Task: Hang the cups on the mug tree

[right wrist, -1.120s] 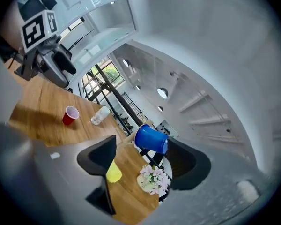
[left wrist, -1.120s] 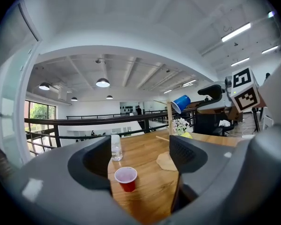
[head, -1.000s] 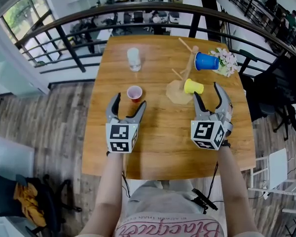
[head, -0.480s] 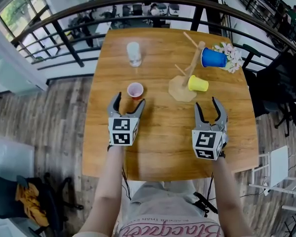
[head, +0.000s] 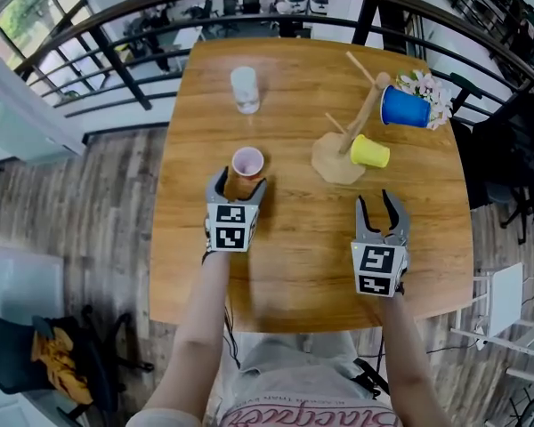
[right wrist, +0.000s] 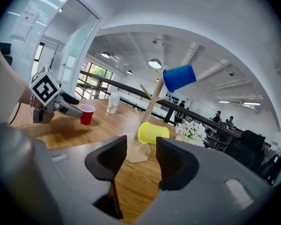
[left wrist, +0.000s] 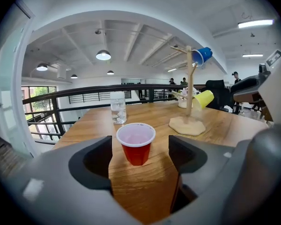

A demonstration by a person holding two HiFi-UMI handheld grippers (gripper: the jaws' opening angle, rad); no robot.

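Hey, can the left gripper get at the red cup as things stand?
Probably yes. The left gripper has its jaws wide apart, with the red cup upright between their tips and not touching them. Nothing else on the table is in the way.

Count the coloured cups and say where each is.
3: blue cup high on the mug tree, yellow cup on its lower peg, red cup upright before the left gripper.

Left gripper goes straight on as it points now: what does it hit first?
The red cup, upright, centred ahead of the left gripper, whose jaws stand open. Nothing looks nearer; the gap is unclear.
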